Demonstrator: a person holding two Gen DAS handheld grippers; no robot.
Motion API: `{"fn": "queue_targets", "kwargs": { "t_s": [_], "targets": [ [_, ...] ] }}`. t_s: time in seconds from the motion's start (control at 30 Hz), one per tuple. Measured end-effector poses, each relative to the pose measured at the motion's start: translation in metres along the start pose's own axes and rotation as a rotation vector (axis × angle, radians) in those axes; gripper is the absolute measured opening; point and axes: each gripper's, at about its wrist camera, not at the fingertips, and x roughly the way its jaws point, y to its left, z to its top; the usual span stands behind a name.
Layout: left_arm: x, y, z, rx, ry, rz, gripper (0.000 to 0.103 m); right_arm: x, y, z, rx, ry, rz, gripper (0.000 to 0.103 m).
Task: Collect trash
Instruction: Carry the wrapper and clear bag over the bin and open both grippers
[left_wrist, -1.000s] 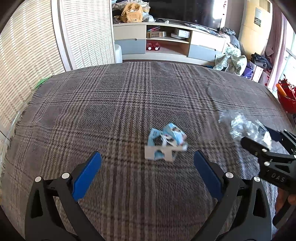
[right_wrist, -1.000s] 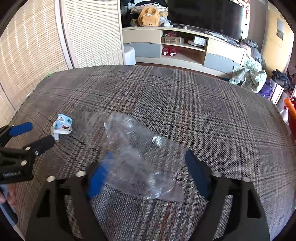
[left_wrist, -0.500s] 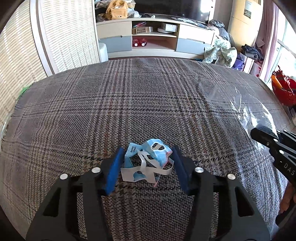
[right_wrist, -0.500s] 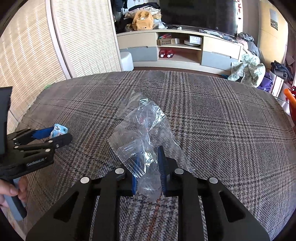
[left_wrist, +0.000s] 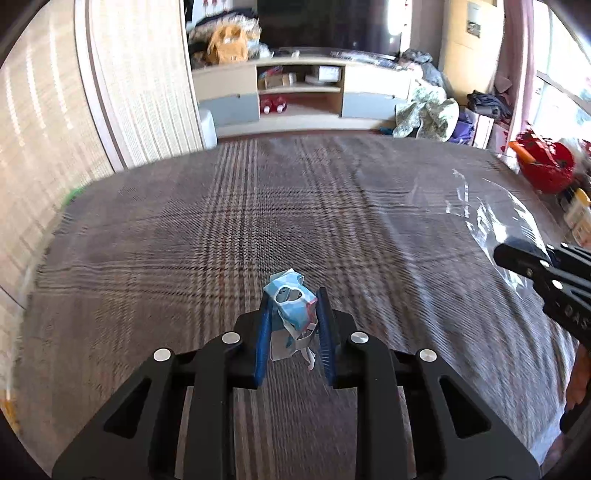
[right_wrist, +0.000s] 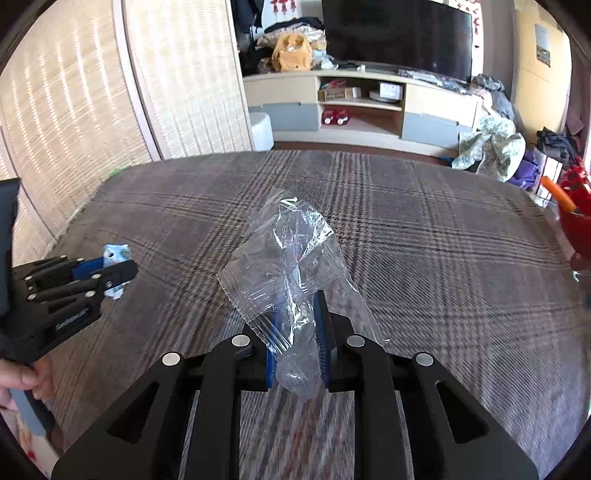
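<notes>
Both tools have closed since a second ago, when they were wide open with the trash lying on the plaid blanket (left_wrist: 258, 206). On the left, the left tool (left_wrist: 291, 317) now squeezes the crumpled blue and white wrapper (left_wrist: 290, 308) between its blue pads (left_wrist: 263, 332), and the wrapper looks lifted a little off the blanket, with a paper strip hanging down under it. Half a second ago the pads were only coming in around it. The blanket looks streaky in this view, so I think the tool is moving. On the right, the right tool (right_wrist: 295, 325) is pinched shut on the clear plastic bag (right_wrist: 288, 266). The bag sticks up and forward from the pads, all crinkly and see-through. In the right view the left tool (right_wrist: 107, 271) sits off to the side, well apart from the bag, with the wrapper (right_wrist: 115, 253) poking out. So both bits of trash seem picked up now. Next they need somewhere to go. No trash bin shows for sure in these views.
</notes>
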Motion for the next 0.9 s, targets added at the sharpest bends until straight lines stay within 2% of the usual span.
{"fn": "queue_targets", "kwargs": {
  "t_s": [0.23, 0.47, 0.67, 0.9],
  "targets": [
    [-0.083, -0.034, -0.037, 0.048, -0.062, 0.002, 0.021, -0.079, -0.002, -0.029, 0.029, -0.089, -0.006, 0.019],
    [-0.155, -0.067, -0.086, 0.061, -0.123, -0.030, 0.022, -0.143, -0.001, -0.071, 0.037, -0.135, 0.005, 0.019],
    [-0.185, -0.090, -0.125, 0.067, -0.145, -0.072, 0.022, -0.177, -0.001, -0.112, 0.041, -0.139, 0.010, 0.019],
    [-0.184, -0.107, -0.170, 0.052, -0.108, -0.124, 0.022, -0.181, 0.003, -0.153, 0.066, -0.095, 0.062, 0.019]
  ]
}}
